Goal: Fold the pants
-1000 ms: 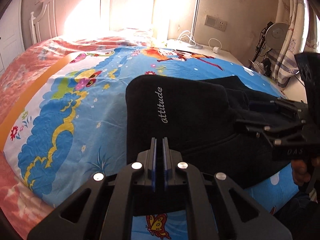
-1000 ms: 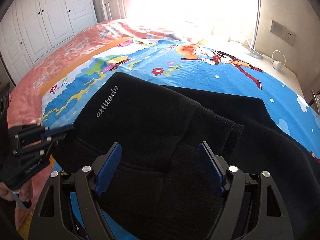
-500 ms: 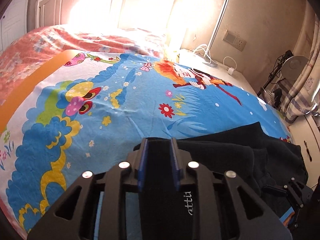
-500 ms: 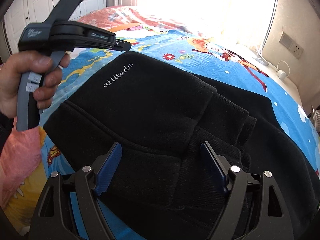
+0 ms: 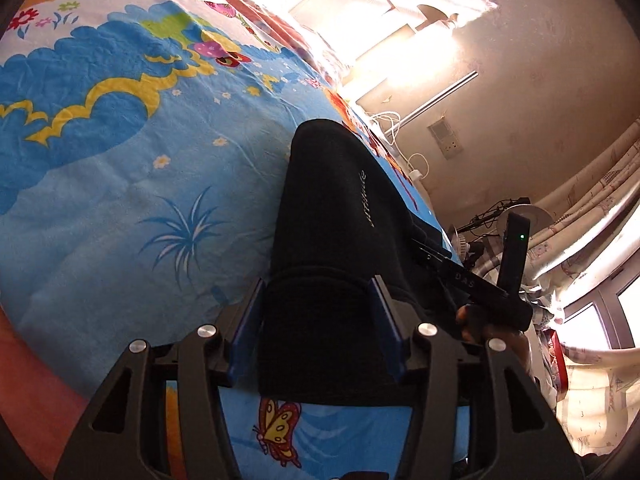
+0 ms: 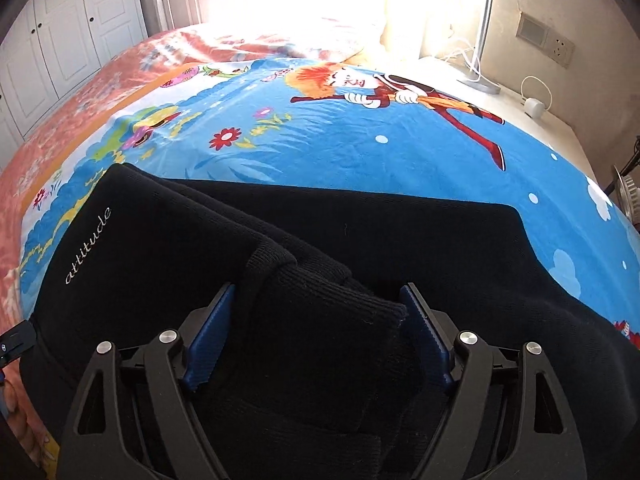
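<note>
Bedroom w/ white wardrobe doors (image 6: 60, 40) at far left and a socket (image 6: 560, 46) on the wall far right; the work surface is a bed w/ a bright blue cartoon sheet (image 6: 360, 148) over a pink-orange cover.

Black pants (image 6: 360, 240) lie on the near part of the sheet, already folded into a thick stack, several layers showing at the near middle. Dark knit/fleece fabric, matte, w/ ribbed cuffs (image 6: 328, 304) bunched on top near the front, and small white "attitude" script (image 6: 88, 246) along the left edge.

Handling, judged: soft, floppy, fairly light but bulky. Won't slip much on cotton, not fragile. Layers may slide apart or sag if lifted by one point, so best grabbed at both ends of an edge, pinching all layers together, e.g. the near hem/cuff area.

Right gripper (image 6: 318, 332): jaws wide, straddling the ribbed cuffs, blue pads at either side; pads look just beside the fabric, not squeezing.

Left gripper (image 5: 318, 330): jaws opening, about half wide, w/ the left end of the stack between them, not pinched as far as can be seen.
</note>
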